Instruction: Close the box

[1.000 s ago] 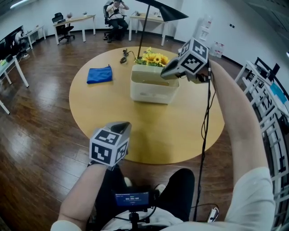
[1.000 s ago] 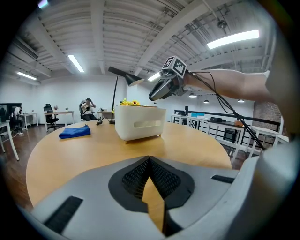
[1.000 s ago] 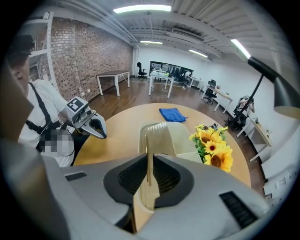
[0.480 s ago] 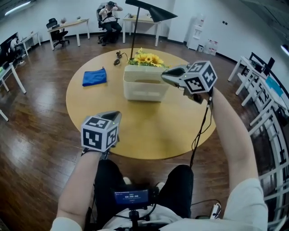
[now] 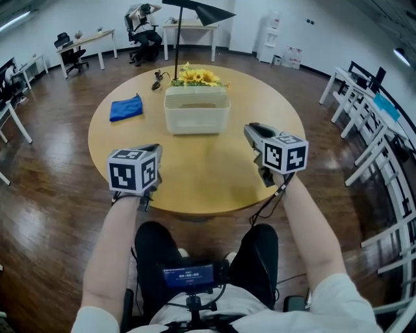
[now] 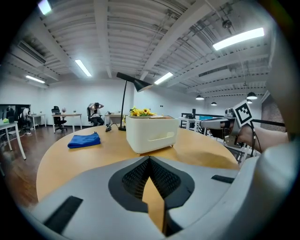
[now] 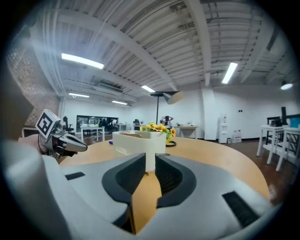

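A cream box (image 5: 196, 110) stands on the far half of the round wooden table (image 5: 214, 175), and its top looks flat with the lid lying down. My left gripper (image 5: 156, 151) hovers over the table's near left edge, jaws shut and empty. My right gripper (image 5: 251, 129) is over the near right part, well short of the box, jaws a narrow gap apart with nothing between them. The left gripper view has the box (image 6: 151, 135) ahead beyond the left gripper (image 6: 150, 160). In the right gripper view the box (image 7: 138, 142) stands behind the right gripper (image 7: 150, 165).
A blue cloth (image 5: 126, 107) lies left of the box. Sunflowers (image 5: 193, 77), a black lamp (image 5: 201, 12) and a cable (image 5: 158, 81) stand behind it. White racks (image 5: 364, 110) line the right. Desks, chairs and a seated person (image 5: 140, 23) are at the far back.
My right gripper has drawn back from above the box towards the table's near right edge. The left gripper has barely moved. The box top now shows uncovered.
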Motion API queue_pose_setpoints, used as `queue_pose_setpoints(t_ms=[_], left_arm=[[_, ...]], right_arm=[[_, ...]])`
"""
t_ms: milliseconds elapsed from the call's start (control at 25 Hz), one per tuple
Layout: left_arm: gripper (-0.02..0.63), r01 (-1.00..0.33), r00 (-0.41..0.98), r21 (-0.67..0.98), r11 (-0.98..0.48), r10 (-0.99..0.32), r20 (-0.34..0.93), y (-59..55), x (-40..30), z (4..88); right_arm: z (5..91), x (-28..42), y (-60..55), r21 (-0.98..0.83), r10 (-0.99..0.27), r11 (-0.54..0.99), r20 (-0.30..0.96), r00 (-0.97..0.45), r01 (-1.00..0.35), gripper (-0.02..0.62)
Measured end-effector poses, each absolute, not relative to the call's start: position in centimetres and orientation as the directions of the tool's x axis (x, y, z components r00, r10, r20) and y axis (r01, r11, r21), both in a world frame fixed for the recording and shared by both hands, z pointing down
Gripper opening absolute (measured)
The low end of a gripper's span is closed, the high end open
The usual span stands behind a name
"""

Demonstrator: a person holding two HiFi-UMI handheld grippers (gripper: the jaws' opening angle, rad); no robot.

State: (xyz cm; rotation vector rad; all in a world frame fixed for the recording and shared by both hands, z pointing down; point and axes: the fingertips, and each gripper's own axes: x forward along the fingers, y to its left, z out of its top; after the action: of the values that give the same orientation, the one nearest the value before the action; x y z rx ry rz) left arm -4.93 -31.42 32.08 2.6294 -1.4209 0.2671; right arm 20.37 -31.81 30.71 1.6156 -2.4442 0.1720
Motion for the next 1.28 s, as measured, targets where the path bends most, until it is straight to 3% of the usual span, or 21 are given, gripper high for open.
queue_pose_setpoints(t_ms=[280,1280], left_arm=[[-0.003,-0.846,0.528,0.051,-0.53,-0.823,0.21,-30.2,-5.0,31.9],[-0.002,-0.857,0.511,0.029,-0.515,-0.84,0.181,-24.2,-5.6,31.9]], right_arm=[[33.3,22.2,-27.7,-0.059,-0.935,0.272,0.221,-0.279,-0.96,0.071],[32.7,20.3,-20.6,0.006,-0.934,0.304,0.197,-0.297,-0.953,0.066]])
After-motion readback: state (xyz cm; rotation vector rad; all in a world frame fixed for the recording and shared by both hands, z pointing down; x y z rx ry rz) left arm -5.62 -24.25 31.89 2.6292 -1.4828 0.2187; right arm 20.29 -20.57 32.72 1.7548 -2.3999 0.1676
